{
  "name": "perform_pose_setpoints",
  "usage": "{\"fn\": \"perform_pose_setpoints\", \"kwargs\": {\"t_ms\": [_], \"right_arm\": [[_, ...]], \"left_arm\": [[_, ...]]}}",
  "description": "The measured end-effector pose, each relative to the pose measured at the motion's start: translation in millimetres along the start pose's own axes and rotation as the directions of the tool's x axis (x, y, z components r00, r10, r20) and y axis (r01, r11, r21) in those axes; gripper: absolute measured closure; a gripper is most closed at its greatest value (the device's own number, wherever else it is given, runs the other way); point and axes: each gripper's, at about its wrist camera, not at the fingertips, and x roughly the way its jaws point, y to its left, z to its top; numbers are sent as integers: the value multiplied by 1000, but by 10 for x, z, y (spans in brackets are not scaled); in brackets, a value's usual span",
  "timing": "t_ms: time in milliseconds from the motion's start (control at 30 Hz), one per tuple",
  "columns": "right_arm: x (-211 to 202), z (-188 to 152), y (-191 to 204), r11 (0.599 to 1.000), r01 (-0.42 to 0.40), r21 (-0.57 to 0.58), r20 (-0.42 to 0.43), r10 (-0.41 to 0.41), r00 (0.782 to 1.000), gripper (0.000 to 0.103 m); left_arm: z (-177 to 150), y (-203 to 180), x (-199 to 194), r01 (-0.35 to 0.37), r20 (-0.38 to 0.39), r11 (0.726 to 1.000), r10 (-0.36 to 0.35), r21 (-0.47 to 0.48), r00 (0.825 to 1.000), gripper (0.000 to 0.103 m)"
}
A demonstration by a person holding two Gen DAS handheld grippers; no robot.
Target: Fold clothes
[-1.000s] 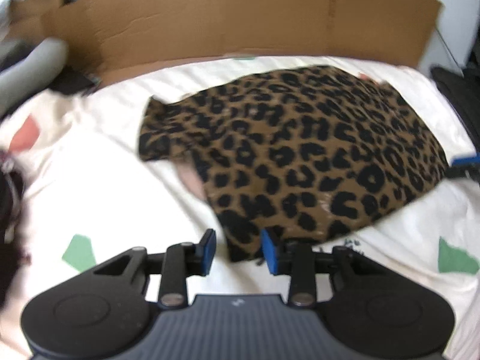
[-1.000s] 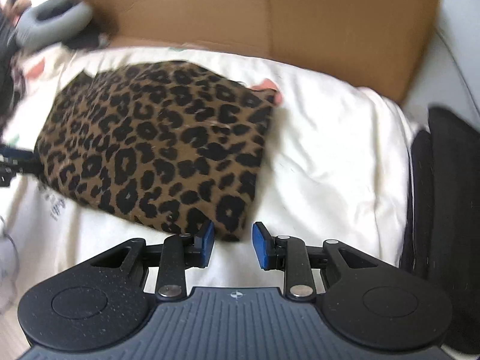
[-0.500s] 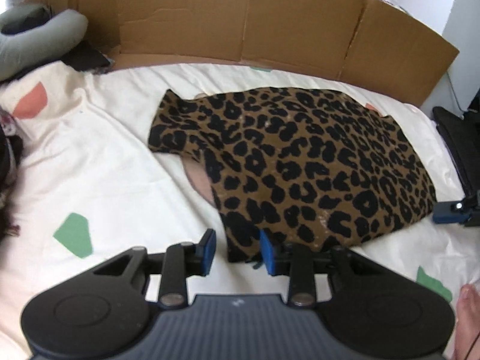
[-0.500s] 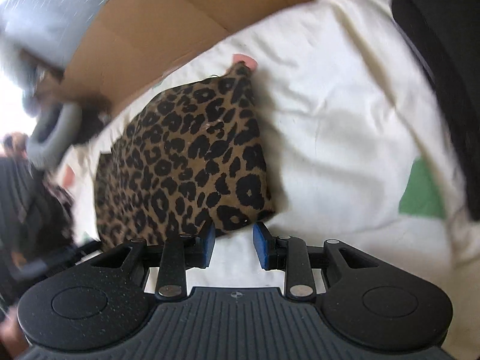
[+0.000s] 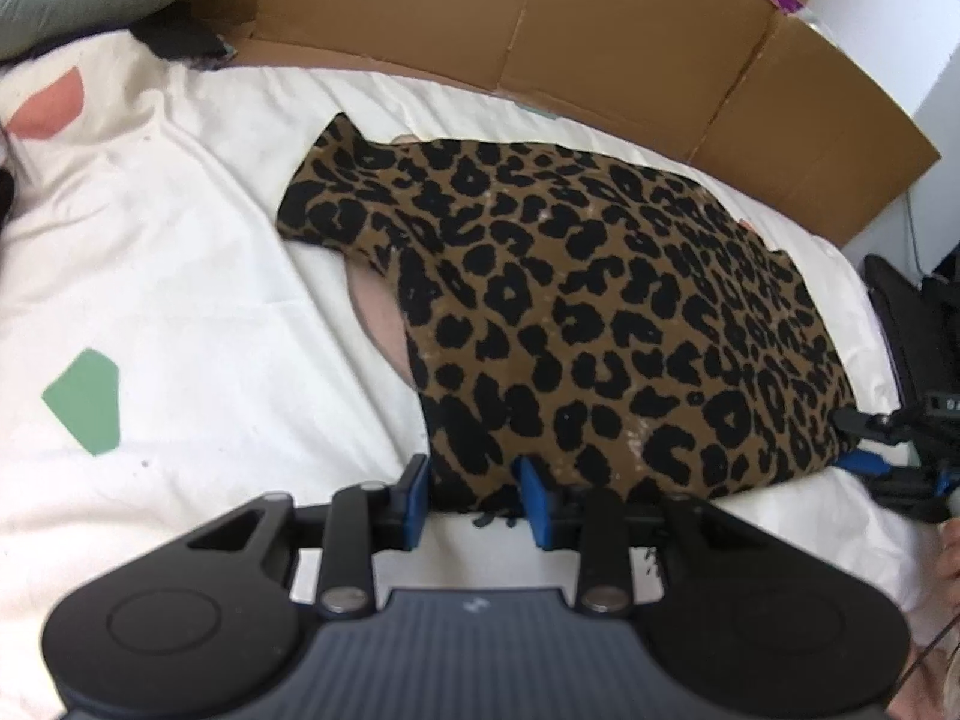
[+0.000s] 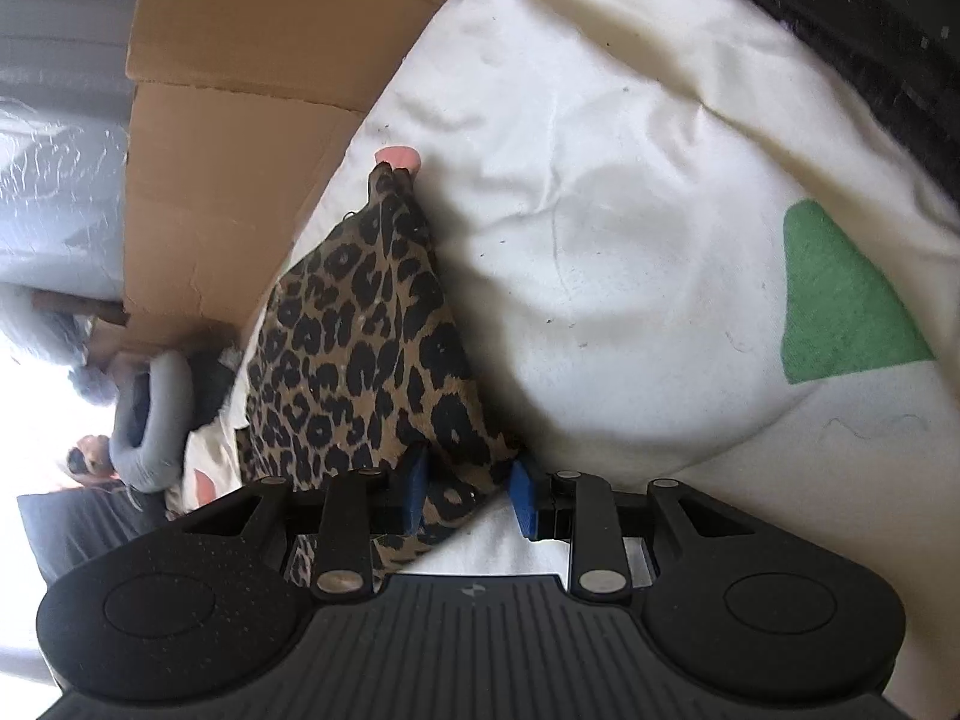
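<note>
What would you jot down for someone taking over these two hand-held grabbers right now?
Left tool: jaws part open, straddling the near left corner of the brown-and-black leopard-print garment; no firm pinch visible.
Right tool: jaws part open, the garment's near right corner between them.
The garment lies spread on the white bed sheet, with brown cardboard behind it.
Done: both corners lined up.
Left: close on the corners, then probably fold it over.

Bright, soft daylight; strong fisheye bending at edges.
Right wrist view: blown-out white glare at left edge, blurred background there. Left wrist view: mostly sharp, corners dark, sheet (image 5: 180,276) slightly overexposed.
</note>
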Motion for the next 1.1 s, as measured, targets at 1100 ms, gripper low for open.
{"fn": "perform_pose_setpoints", "kwargs": {"t_ms": [1100], "right_arm": [[195, 134, 280, 997, -77, 1, -44, 77, 996, 93]], "left_arm": [[56, 369, -76, 204, 37, 965, -201, -166, 979, 95]]}}
